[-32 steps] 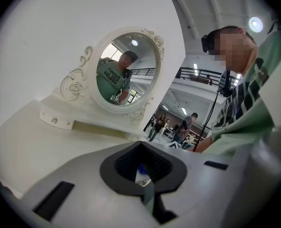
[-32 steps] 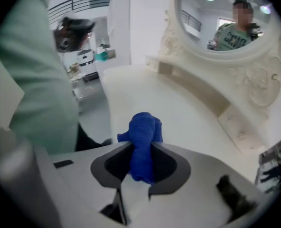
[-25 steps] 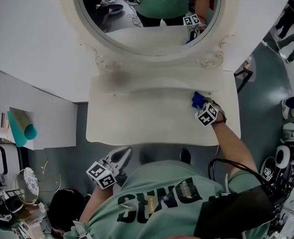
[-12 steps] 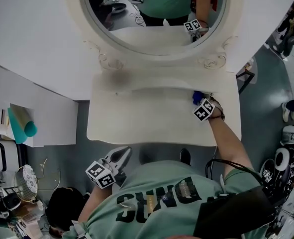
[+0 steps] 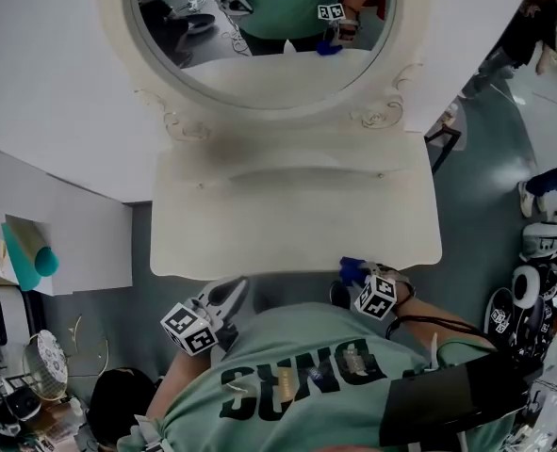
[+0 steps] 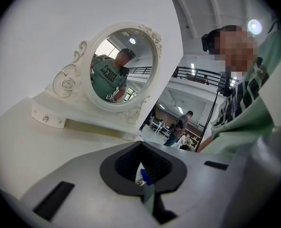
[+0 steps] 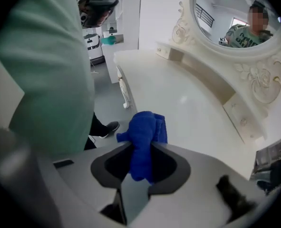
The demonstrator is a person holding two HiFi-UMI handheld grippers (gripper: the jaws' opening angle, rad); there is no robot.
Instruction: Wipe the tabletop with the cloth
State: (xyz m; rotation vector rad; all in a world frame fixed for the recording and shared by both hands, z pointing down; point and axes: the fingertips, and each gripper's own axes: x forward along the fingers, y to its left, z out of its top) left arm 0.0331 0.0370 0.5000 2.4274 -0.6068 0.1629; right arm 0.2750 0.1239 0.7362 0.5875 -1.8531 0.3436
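The cream tabletop (image 5: 287,215) of a dressing table lies under an oval mirror (image 5: 259,26). My right gripper (image 5: 358,276) hangs just off the table's front edge, right of centre and close to my body. It is shut on a bunched blue cloth (image 5: 351,269). In the right gripper view the blue cloth (image 7: 145,127) sticks out from between the jaws of the right gripper (image 7: 141,148), above the edge of the tabletop (image 7: 178,94). My left gripper (image 5: 223,301) is held below the front edge by my chest. In its own view the left gripper (image 6: 142,167) is shut and holds nothing.
A white cabinet (image 5: 80,243) with a teal object (image 5: 33,252) stands to the left of the table. Equipment and robots (image 5: 542,290) crowd the floor on the right. A raised shelf ledge (image 7: 211,84) runs along under the mirror. A person (image 6: 180,125) stands far off.
My right gripper has drawn the blue cloth from the back right of the tabletop to just past the front edge. The left gripper has stayed put.
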